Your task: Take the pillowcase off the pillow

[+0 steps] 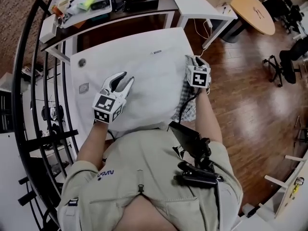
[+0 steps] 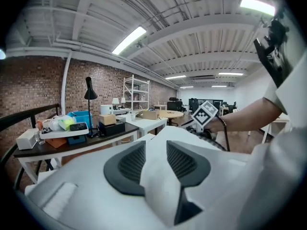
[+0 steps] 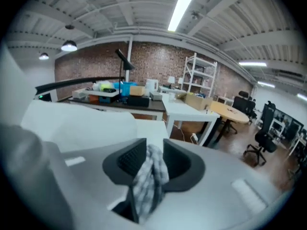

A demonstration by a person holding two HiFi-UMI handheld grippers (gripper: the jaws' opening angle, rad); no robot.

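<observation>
A big white pillow-shaped bundle (image 1: pixel 144 81) lies on a white desk (image 1: pixel 79 64) in front of me. Grey checked cloth (image 1: pixel 185 107) pokes out from under its near right corner; which of the two is the case I cannot tell. My left gripper (image 1: pixel 127 77) rests on the bundle's near left part, jaws spread, and a loose fold of white fabric (image 2: pixel 154 176) stands between its pads (image 2: pixel 132 163). At the bundle's right edge, my right gripper (image 1: pixel 194 59) is also open. A bunch of the checked cloth (image 3: pixel 152 176) hangs slack between its jaws.
Beyond the white desk stands a dark desk (image 1: pixel 120 11) with boxes, a tray and a lamp. A black railing (image 1: pixel 29 81) curves along the left. A round wooden table (image 1: pixel 250 6) and office chairs (image 1: pixel 288 61) stand on the wood floor at the right.
</observation>
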